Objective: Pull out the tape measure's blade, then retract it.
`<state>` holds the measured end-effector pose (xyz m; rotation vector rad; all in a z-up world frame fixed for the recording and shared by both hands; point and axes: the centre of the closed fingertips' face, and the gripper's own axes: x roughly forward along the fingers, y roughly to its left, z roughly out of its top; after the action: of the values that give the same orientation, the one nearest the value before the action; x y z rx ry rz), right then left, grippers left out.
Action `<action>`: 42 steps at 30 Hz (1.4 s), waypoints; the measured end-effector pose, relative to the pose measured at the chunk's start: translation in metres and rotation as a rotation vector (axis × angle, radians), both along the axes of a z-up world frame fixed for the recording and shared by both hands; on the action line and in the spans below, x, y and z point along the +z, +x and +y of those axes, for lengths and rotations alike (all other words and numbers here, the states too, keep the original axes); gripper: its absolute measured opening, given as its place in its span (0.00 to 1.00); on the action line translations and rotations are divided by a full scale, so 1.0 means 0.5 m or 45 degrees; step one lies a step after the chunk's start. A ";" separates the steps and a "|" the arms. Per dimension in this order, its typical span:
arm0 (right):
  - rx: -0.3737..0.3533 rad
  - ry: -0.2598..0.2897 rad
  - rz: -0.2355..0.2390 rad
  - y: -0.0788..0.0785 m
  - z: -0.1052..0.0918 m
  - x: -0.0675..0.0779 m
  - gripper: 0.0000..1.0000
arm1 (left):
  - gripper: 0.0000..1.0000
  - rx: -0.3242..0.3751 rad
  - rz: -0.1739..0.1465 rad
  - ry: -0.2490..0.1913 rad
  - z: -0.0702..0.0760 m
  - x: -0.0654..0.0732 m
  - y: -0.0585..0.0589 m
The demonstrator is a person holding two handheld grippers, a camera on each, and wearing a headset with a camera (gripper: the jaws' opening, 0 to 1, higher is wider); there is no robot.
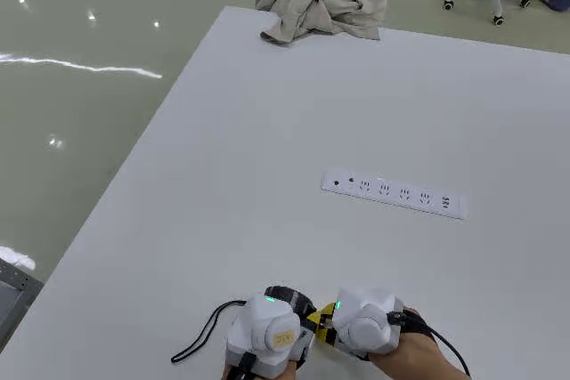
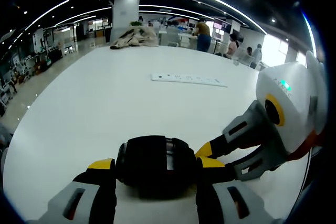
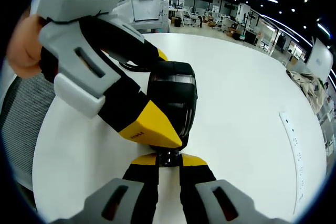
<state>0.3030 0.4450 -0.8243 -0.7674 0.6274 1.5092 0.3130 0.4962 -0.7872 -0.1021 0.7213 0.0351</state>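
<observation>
Two grippers meet at the near edge of the table (image 1: 267, 131): the left gripper (image 2: 156, 167) squeezes the black tape measure (image 2: 157, 150) and should hold it steady, while the right gripper (image 3: 168, 162) seems to pinch the blade tip (image 3: 168, 154) and should pull straight and slowly

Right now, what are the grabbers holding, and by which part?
The left gripper clamps the black tape measure by its two sides. The right gripper pinches a small tab at its edge, probably the blade's end.
</observation>
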 end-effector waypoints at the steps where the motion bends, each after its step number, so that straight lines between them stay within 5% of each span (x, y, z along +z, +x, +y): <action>1: 0.000 0.002 0.000 0.001 0.000 0.000 0.14 | 0.58 0.002 0.000 -0.001 0.000 0.000 0.000; 26: 0.002 -0.006 -0.001 0.001 0.001 0.001 0.17 | 0.61 0.002 -0.011 0.002 0.001 0.004 0.000; 42: -0.081 0.004 0.009 0.008 -0.004 0.000 0.23 | 0.67 0.000 -0.026 -0.007 -0.003 0.011 0.001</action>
<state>0.3068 0.4432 -0.8241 -0.7335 0.6484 1.4548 0.3136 0.4949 -0.7816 -0.1079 0.7008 0.0322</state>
